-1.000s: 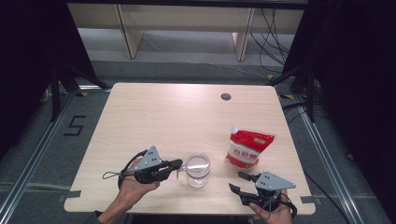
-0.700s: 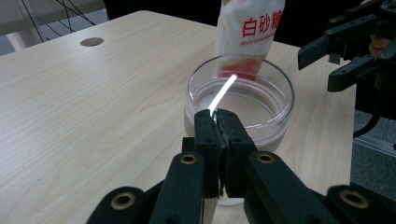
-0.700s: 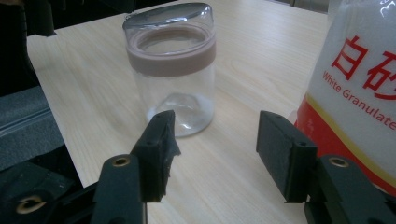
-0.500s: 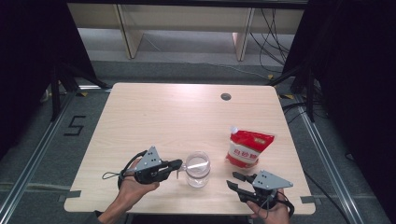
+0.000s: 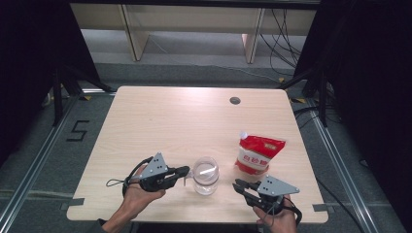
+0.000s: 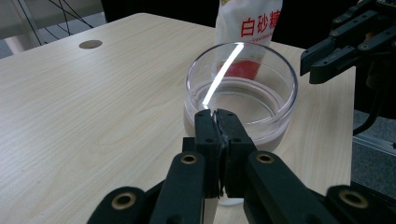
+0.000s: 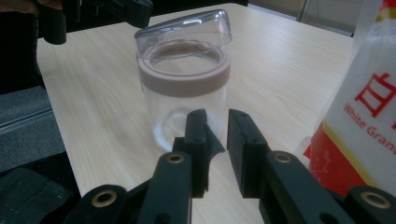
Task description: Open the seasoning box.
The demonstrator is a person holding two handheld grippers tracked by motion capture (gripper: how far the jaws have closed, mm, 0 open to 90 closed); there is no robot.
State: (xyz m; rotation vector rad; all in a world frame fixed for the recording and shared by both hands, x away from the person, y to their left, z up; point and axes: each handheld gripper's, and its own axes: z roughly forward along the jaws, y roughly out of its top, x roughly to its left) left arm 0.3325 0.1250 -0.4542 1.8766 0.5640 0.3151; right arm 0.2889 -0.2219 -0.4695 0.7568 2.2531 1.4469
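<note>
Where pale woodgrain meets a round clear glass jar [image 5: 205,175]: left gripper [image 5: 183,171] jaws pinched together, right gripper [image 5: 239,185] jaws narrowing, empty.

Even overhead light brightens the pale surface [image 5: 194,121] against dark surroundings; a white glare streak crosses the jar [image 6: 240,88]; close foregrounds blur softly.

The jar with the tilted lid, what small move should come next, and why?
Probably lift the lid clear. It sits tilted on the jar, the left tool is shut at its edge, and the right tool, jaws just closing on nothing, waits beside the sugar bag.
</note>
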